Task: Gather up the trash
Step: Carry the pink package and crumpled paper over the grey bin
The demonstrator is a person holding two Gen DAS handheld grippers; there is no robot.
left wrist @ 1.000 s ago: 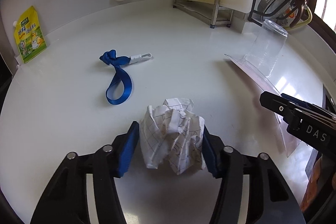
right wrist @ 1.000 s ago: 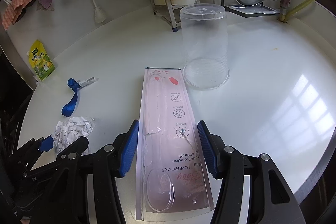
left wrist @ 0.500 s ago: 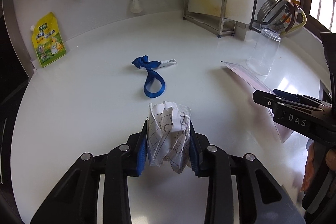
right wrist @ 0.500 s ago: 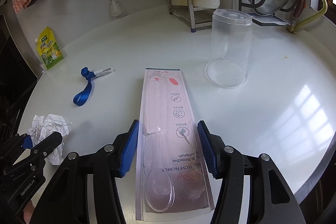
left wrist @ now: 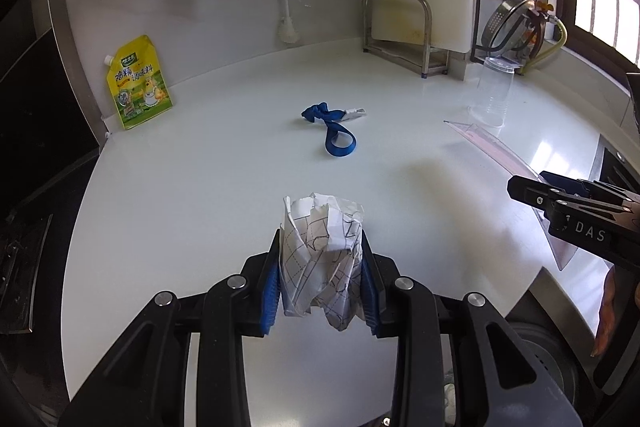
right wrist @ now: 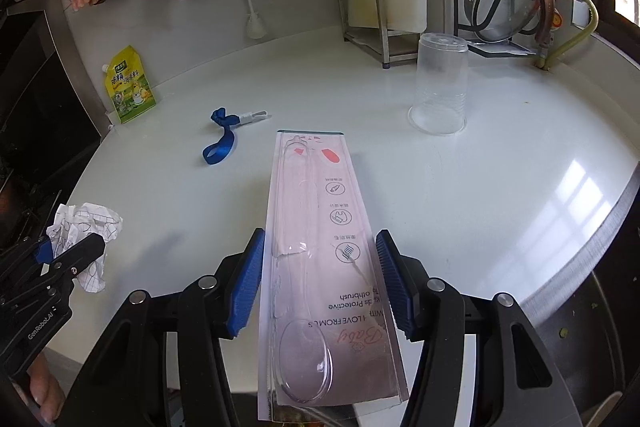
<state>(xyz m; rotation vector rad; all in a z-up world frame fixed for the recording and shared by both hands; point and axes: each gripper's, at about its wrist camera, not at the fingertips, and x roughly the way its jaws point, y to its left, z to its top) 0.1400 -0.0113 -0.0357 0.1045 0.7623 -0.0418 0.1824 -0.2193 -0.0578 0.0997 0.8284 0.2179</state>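
Crumpled paper clamped in left tool; clear blister pack clamped in right tool; both angled downward.

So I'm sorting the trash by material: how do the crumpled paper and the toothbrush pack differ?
The paper is a crumpled ball, white with a printed grid; the pack is a long flat sleeve, clear plastic over pink card. The paper is squeezed in the left tool, its pads pressed into it; the pack lies lengthwise in the right tool, sticking out far ahead of its fingers. Both are held above the counter.
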